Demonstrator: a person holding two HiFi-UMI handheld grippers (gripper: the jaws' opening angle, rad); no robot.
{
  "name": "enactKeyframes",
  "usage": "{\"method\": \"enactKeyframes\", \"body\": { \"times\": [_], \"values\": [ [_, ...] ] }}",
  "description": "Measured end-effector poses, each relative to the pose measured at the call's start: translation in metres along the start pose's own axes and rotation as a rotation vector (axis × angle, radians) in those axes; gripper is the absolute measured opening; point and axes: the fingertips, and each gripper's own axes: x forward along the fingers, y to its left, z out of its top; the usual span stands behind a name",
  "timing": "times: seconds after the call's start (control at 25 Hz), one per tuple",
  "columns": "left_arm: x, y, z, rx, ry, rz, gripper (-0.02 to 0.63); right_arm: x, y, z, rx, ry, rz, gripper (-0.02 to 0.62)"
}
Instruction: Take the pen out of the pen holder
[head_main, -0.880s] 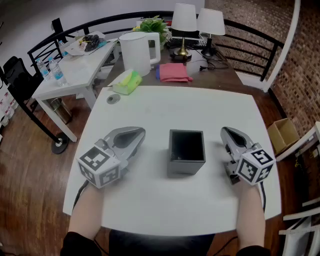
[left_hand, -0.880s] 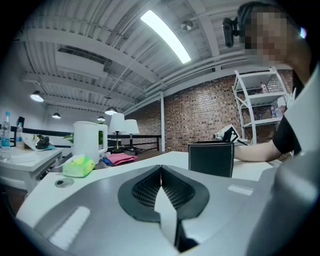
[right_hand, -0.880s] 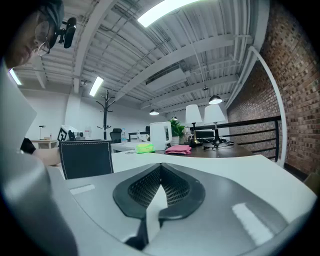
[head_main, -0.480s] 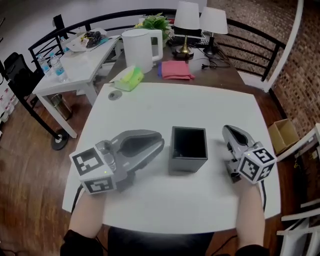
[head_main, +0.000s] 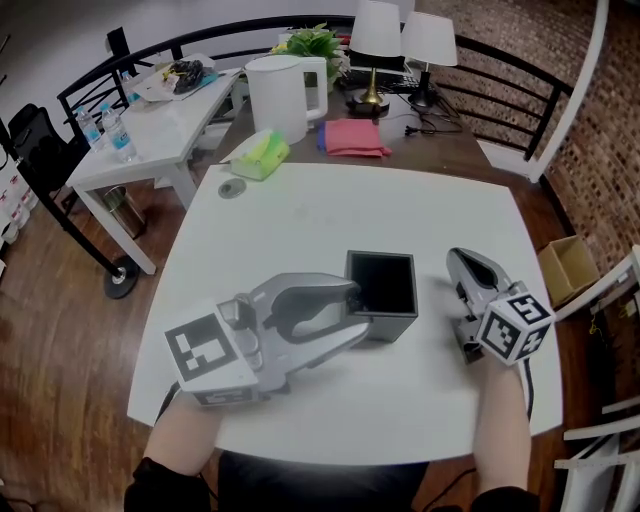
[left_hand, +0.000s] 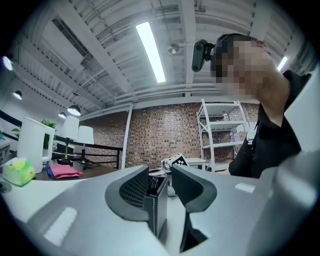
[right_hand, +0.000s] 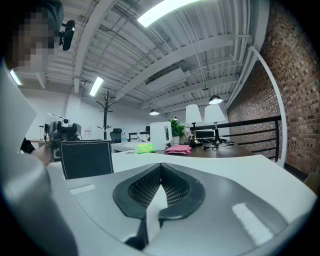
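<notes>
Pen not discernible; the pen holder (head_main: 398, 326) interior reads black. Left gripper (head_main: 360, 312) jaws apart, straddling the holder's left wall. Right gripper (head_main: 461, 259) jaws together, empty, right of holder. White table (head_main: 300, 215); beyond the holder, a railing (head_main: 500, 70) and a brick wall (head_main: 610, 150).

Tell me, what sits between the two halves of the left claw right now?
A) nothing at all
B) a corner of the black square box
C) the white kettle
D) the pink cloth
B: in the left gripper view the left claw stands open, with a corner of the black pen holder between its two halves; the head view shows that claw reaching around the holder's left side.
</notes>
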Motion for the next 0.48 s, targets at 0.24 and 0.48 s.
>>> {"method": "enactKeyframes", "body": {
  "times": [0.24, 0.48],
  "values": [
    [0.004, 0.002, -0.003, 0.019, 0.018, 0.038, 0.133, -0.001, 0.002, 0.001, -0.002, 0.002, 0.008, 0.012],
    [0.001, 0.012, -0.006, -0.02, 0.031, 0.079, 0.06, 0.0, 0.001, 0.001, -0.003, 0.002, 0.008, 0.012]
  ]
}}
